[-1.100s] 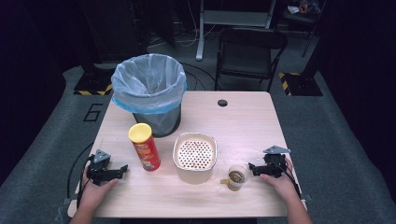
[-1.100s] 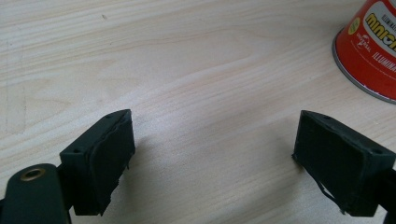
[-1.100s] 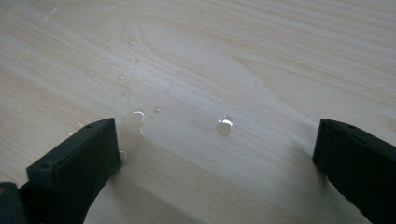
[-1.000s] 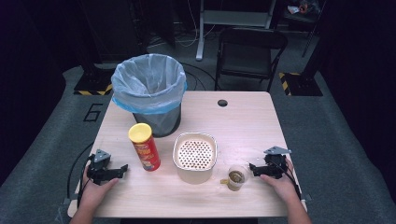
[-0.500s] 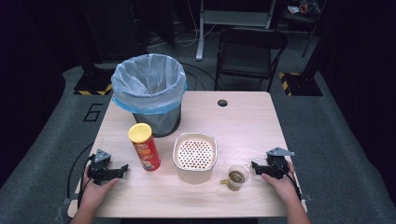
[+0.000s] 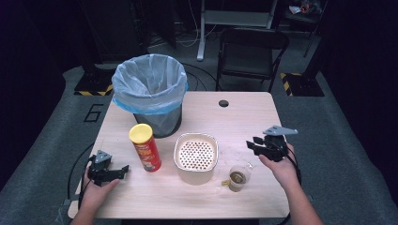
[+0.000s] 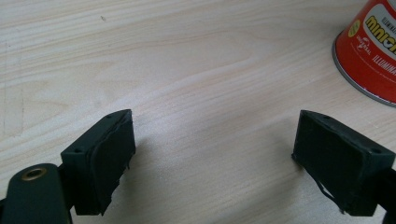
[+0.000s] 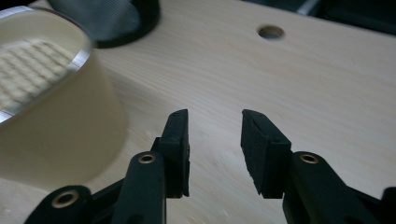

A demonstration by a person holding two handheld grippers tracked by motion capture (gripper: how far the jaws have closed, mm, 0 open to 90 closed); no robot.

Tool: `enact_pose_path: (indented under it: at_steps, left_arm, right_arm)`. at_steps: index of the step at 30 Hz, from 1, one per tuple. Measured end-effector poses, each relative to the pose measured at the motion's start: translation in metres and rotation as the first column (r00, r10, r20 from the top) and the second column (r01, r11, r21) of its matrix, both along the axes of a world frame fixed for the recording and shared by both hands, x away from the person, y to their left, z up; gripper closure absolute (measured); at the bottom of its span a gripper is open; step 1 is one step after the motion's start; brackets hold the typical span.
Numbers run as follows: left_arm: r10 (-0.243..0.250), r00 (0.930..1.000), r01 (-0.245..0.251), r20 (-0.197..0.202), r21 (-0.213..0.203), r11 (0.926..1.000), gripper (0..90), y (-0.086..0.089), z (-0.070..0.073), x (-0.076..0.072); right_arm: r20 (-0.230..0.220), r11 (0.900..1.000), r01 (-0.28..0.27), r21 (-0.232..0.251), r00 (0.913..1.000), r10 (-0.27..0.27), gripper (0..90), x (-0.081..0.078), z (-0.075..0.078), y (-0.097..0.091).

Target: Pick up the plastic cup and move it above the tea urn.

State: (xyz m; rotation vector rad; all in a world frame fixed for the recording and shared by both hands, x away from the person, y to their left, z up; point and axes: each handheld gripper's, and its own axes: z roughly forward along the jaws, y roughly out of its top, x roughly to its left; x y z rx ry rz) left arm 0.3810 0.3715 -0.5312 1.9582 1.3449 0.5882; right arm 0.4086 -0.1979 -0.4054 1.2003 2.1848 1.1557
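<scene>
1. We see the right gripper (image 6: 256, 144) lifted clear of the table (image 6: 244, 115), above and right of the small clear cup (image 6: 238, 177). Its jaws have just been closing; a narrow gap remains with nothing between the pads (image 8: 178, 140).
2. The left gripper (image 6: 118, 171) rests near the table's edge, jaws spread wide and empty, just beside the red crisp can (image 6: 145, 147).
3. The cup stands upright at the front right corner of the cream container (image 6: 195, 174); it is thin plastic with something brownish inside.
4. Risk, as we judge it: such a light cup could tip or slide if nudged on approach, spilling its contents on the pale woodgrain.
5. The container is rounded-square with a perforated insert; the bin (image 6: 149, 86) behind carries a crinkled translucent liner.
</scene>
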Motion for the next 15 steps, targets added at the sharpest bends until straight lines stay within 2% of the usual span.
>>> enact_pose_path:
  at_steps: [3, 5, 7, 10, 11, 12, 15]
  left_arm:
    - [0.0, 1.0, 0.0, 0.0, 0.0, 1.0, 12.5, 0.0, 0.0, 0.0]
    - [-0.003, 1.0, 0.003, 0.001, 0.001, 1.0, 12.5, 0.0, 0.0, 0.0]
    - [-0.003, 1.0, 0.003, -0.002, -0.001, 1.0, 12.5, 0.0, 0.0, 0.0]
    - [-0.004, 1.0, 0.004, -0.001, -0.001, 1.0, 12.5, 0.0, 0.0, 0.0]
    - [-0.004, 1.0, 0.004, -0.001, -0.001, 1.0, 12.5, 0.0, 0.0, 0.0]
    - [-0.004, 1.0, 0.004, -0.002, -0.001, 1.0, 12.5, 0.0, 0.0, 0.0]
    - [-0.004, 1.0, 0.004, -0.001, -0.001, 1.0, 12.5, 0.0, 0.0, 0.0]
  right_arm:
    - [0.007, 0.9965, -0.084, 0.002, 0.9965, 0.084, 60.5, 0.007, 0.016, 0.028]
    - [-0.018, 0.9909, -0.133, 0.025, 0.9909, 0.133, 60.5, 0.014, 0.02, 0.046]
    - [-0.025, 0.9867, -0.161, 0.02, 0.9865, 0.162, 59.7, 0.019, 0.02, 0.061]
    - [-0.036, 0.9805, -0.197, -0.007, 0.9799, 0.196, 59.4, 0.025, 0.016, 0.082]
    - [-0.036, 0.9805, -0.197, -0.007, 0.9799, 0.196, 59.4, 0.025, 0.016, 0.082]
    - [-0.052, 0.979, -0.202, -0.024, 0.9782, 0.201, 61.3, 0.029, 0.011, 0.091]
    - [-0.084, 0.9781, -0.205, -0.036, 0.9759, 0.201, 66.4, 0.035, 0.004, 0.099]
